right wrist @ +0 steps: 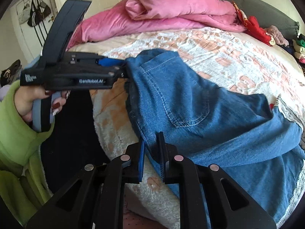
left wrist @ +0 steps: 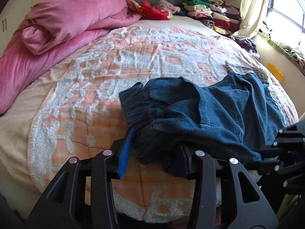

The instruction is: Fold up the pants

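Blue denim pants (left wrist: 213,112) lie bunched on the near right part of the bed; they also show in the right wrist view (right wrist: 190,106). My left gripper (left wrist: 154,148) is wide open, with the dark elastic waistband draped between its fingers and hiding the right one. It also shows from the side in the right wrist view (right wrist: 118,66), at the waistband corner. My right gripper (right wrist: 152,152) is shut on the pants' near edge. Its black body shows at the right edge of the left wrist view (left wrist: 286,148).
A rolled pink duvet (left wrist: 63,24) lies at the bed's far left. Stacked folded clothes (left wrist: 209,13) and a red cloth (left wrist: 154,11) sit at the headboard. The bed carries an orange and white fleece blanket (left wrist: 114,61). A window and curtain (left wrist: 251,9) stand on the right.
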Available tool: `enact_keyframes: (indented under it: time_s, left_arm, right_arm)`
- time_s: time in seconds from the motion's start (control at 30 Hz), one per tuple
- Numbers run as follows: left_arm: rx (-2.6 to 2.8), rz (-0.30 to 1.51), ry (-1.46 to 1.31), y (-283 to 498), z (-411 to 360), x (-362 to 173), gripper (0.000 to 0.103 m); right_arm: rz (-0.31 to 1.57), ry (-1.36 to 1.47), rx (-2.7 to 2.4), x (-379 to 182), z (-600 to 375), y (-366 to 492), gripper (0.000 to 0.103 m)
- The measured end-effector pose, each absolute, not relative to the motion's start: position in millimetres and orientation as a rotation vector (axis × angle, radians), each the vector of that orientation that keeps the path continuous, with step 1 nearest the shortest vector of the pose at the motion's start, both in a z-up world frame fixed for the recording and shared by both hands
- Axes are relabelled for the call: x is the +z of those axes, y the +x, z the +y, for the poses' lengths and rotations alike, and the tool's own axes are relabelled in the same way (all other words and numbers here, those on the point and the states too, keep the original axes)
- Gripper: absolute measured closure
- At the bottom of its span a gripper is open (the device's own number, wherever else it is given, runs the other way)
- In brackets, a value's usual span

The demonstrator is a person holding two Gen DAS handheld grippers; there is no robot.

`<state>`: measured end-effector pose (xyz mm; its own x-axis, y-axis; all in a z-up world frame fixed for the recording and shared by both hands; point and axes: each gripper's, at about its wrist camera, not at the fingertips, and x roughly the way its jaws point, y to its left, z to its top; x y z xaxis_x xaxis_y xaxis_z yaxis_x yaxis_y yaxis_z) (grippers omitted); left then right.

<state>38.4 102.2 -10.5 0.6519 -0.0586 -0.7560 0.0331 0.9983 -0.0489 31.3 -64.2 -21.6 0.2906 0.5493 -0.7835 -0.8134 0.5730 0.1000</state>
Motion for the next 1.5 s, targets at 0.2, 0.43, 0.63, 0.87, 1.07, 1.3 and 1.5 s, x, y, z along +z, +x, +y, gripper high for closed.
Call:
enact_keyframes:
  time_s: [0.2, 0.43, 0.63, 0.87, 1.07, 1.3, 1.5]
  left_arm:
    - [-0.046, 0.885, -0.056, 32, 115, -12, 0.054]
    - [-0.053, 0.908, -0.111, 12, 127, -10, 0.051]
    - [-0.064, 0.865, -0.100, -1, 116, 10, 0.057]
    - [-0.132, 0.810, -0.114, 0, 95, 31, 0.059]
    - [-0.154, 0.912, -0.075, 24, 76, -6, 0.063]
    - [-0.151, 0.941, -0.075, 32, 77, -22, 0.063]
    - [-0.158, 0.946, -0.086, 35, 77, -28, 0.063]
  right_arm:
    - [0.934, -0.327, 0.923, -38, -59, 36, 0.089]
    - [0.943, -0.298, 0.936, -37, -61, 38, 0.086]
    - [0.952, -0.270, 0.946, -38, -66, 39, 0.086]
    - [0.957, -0.254, 0.958, -39, -68, 37, 0.081]
    - [0.925, -0.250, 1.009, -24, -71, 27, 0.070]
    - [0.866, -0.260, 0.933, -10, -78, 36, 0.069]
    - [1.041, -0.250, 0.840, -59, -71, 57, 0.065]
